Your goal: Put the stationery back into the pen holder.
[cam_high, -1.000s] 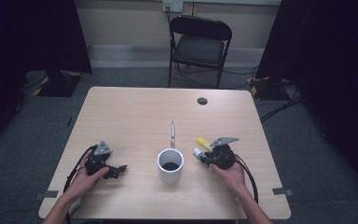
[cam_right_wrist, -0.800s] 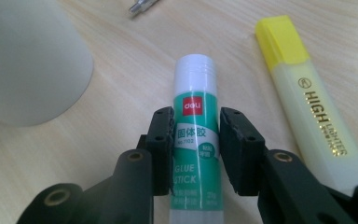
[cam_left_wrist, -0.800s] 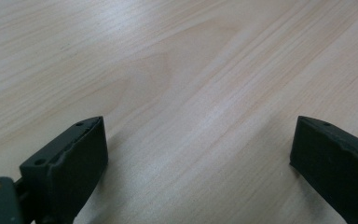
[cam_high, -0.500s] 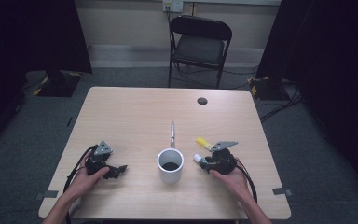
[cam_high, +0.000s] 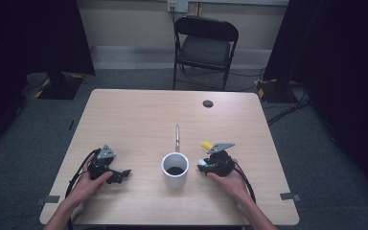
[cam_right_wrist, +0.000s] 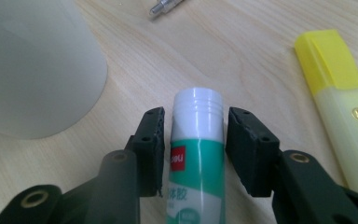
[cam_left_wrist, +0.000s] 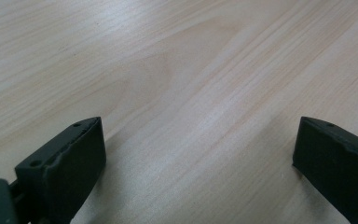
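Observation:
A green-and-white glue stick lies on the wooden table, just right of a white cup. My right gripper straddles it. Its jaws have just been opening, and a thin gap shows on each side of the stick, so the pads do not press on it. From above, the right gripper sits at the cup's right side with the stick's white cap at its tip. A yellow highlighter lies beside it on the right. My left gripper stands open over bare wood at the table's left.
A silver pen lies just beyond the cup, pointing away. The highlighter shows past the right gripper. A small dark round spot marks the far table edge. A folding chair stands behind the table.
The right gripper has shifted slightly back toward the near edge, away from the highlighter. The left gripper has not moved.

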Demonstrator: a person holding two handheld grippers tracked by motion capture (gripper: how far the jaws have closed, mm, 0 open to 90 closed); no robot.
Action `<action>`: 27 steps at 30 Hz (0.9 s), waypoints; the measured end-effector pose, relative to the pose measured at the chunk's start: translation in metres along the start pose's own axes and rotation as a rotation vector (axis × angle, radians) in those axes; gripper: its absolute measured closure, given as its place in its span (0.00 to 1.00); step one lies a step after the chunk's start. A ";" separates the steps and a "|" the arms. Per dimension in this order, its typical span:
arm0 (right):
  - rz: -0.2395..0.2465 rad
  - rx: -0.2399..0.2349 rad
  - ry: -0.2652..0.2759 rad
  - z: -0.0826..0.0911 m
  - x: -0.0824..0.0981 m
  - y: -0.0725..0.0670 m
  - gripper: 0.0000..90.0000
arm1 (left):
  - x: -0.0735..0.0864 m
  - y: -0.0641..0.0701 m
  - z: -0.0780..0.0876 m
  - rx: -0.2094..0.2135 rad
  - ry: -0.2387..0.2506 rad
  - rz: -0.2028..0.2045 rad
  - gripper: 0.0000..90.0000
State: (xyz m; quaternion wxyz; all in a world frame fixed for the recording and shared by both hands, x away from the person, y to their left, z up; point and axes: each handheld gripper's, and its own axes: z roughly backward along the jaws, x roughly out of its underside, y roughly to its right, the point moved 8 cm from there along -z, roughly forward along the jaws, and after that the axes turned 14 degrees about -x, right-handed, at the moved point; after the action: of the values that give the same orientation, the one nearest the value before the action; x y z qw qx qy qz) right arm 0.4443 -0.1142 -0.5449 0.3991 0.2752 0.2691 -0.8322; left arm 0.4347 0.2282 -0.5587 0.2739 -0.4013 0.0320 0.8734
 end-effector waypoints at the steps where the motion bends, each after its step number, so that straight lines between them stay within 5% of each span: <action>1: 0.003 0.003 0.001 -0.001 0.000 0.000 0.62 | 0.000 0.000 0.000 0.000 0.000 -0.001 0.02; 8: 0.039 0.044 -0.004 -0.002 -0.001 -0.001 0.66 | 0.000 0.000 -0.001 -0.005 0.001 -0.006 0.02; 22: 0.005 0.023 -0.006 0.000 0.000 0.000 0.72 | 0.000 0.000 -0.001 0.001 0.000 -0.003 0.01; 27: -0.021 -0.003 0.032 0.007 -0.003 0.000 0.72 | 0.000 0.000 -0.001 0.001 0.000 -0.002 0.01</action>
State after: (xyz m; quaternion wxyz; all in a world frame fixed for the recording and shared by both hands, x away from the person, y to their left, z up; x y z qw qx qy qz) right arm 0.4441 -0.1171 -0.5384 0.3863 0.2849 0.2795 -0.8316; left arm 0.4354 0.2278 -0.5589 0.2752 -0.4011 0.0321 0.8731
